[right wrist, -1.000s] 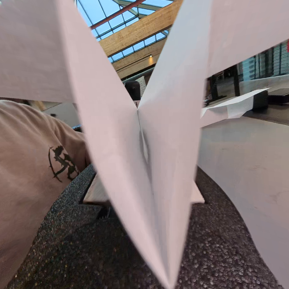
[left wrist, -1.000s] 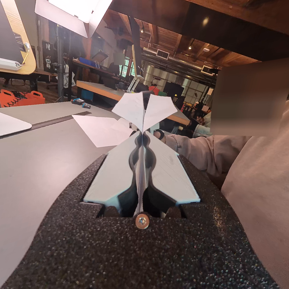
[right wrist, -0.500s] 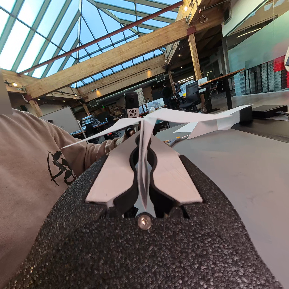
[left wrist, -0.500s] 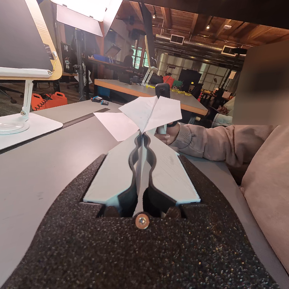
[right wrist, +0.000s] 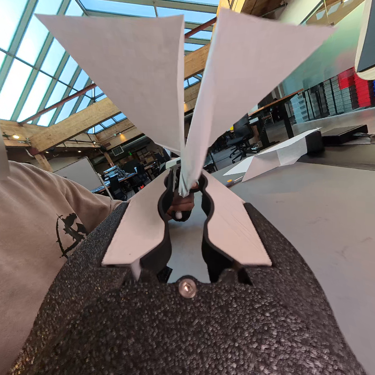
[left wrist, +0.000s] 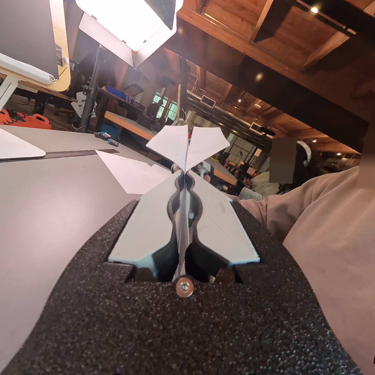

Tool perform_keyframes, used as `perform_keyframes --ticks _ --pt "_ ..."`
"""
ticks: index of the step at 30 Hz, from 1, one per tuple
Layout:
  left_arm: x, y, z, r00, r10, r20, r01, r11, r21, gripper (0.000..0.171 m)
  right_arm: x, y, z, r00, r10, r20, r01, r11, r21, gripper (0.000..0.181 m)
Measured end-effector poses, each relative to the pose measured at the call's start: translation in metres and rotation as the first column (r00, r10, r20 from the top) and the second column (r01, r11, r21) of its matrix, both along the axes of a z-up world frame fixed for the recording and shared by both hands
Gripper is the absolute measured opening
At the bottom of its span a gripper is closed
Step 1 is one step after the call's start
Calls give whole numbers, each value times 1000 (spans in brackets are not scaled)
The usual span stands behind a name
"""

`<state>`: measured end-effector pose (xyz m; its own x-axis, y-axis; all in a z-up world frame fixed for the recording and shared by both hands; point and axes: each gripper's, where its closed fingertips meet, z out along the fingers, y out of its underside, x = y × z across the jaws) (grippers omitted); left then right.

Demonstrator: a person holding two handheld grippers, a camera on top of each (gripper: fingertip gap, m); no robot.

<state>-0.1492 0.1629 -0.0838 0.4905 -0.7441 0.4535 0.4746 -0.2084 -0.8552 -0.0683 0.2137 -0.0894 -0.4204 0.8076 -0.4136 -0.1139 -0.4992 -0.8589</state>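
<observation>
- The right gripper (right wrist: 185,182) has let go since half a second ago; its fingers now stand wide around the paper plane (right wrist: 203,81).
- The left gripper (left wrist: 185,174) alone pinches the plane above the table (left wrist: 50,203).

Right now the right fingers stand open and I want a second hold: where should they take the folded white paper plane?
Take the folded white paper plane by its narrow keel under the spread wings, straight on from the right gripper. There the layers stack flat and upright; the wings look floppy.
</observation>
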Motion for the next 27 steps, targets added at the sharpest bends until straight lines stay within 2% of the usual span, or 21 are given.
perform_keyframes --ticks 4,6,9,14,22,24,27 --pt "7 3 -3 996 -22 87 26 999 -45 0 -10 -12 -5 1000 -4 29 4 1000 11 25" --pt "15 5 -9 993 -40 113 49 996 -77 0 -13 -18 -9 999 -12 43 10 999 45 0" --pt "17 7 -11 989 -52 137 66 992 -103 0 -12 -17 -9 998 0 59 -1 1000 25 0" --pt "17 9 -20 997 -39 65 47 991 -128 0 -13 -11 -15 996 12 88 -10 1000 -30 0" --pt "15 10 -32 987 4 -162 -21 995 -98 5 -16 -13 -24 989 36 142 -31 999 -38 0" --pt "14 12 -33 983 22 -180 -41 994 -105 2 -17 -12 -26 987 31 158 -25 999 -40 0" --pt "14 12 -33 991 5 -133 -26 988 -155 0 -18 -9 -28 985 9 172 -2 999 -40 2"
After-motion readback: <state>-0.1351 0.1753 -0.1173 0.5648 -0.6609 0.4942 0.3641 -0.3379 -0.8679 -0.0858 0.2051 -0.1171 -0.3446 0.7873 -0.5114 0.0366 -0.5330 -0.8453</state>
